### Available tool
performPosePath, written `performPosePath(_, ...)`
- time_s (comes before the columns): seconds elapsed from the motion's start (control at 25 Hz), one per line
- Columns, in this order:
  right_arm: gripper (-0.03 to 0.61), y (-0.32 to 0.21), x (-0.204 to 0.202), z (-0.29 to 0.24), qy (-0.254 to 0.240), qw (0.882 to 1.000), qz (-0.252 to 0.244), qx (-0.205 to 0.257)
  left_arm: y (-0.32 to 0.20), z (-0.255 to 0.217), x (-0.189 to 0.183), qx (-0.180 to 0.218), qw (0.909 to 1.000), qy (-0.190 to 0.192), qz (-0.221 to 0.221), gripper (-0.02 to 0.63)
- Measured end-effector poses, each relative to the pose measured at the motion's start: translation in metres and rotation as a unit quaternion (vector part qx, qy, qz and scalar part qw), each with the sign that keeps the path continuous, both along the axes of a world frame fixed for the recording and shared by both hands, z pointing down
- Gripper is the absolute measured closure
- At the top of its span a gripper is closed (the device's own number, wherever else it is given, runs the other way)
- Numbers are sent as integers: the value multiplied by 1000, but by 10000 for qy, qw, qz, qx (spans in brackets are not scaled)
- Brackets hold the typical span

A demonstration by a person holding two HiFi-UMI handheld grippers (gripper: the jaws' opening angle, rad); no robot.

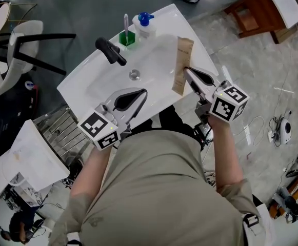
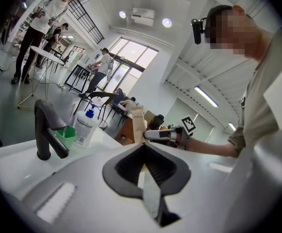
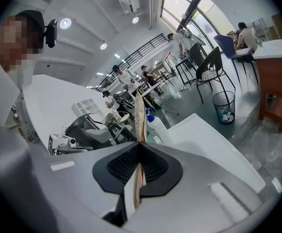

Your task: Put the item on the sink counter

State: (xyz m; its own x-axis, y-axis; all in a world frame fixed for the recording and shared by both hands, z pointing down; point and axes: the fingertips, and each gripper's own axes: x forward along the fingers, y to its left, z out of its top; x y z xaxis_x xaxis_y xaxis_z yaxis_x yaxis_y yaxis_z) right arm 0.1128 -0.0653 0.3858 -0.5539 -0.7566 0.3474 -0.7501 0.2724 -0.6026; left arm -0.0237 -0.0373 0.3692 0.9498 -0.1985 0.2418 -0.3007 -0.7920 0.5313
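Observation:
A flat tan paper packet (image 1: 182, 64) hangs over the right side of the white sink (image 1: 87, 81), pinched at its near edge by my right gripper (image 1: 186, 70). In the right gripper view the packet (image 3: 140, 118) runs edge-on between the shut jaws and sticks up beyond them. My left gripper (image 1: 142, 92) hovers over the sink's near rim, shut, with nothing between its jaws. From the left gripper view the packet (image 2: 138, 124) and the right gripper (image 2: 145, 135) show across the basin.
A black faucet (image 1: 110, 50) stands at the sink's back, with a drain (image 1: 134, 75) in the basin. A green cup with a toothbrush (image 1: 127, 36) and a blue-capped pump bottle (image 1: 144, 24) stand on the back rim. A wire rack (image 1: 61, 129) sits left, a wooden table (image 1: 256, 12) far right.

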Motion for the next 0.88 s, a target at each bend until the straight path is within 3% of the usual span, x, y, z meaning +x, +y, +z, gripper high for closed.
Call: performPosePath(0.88,565,-72,59,48,412,9940,-909,-444,-30,27,34,-276,9946,-142,-995,609)
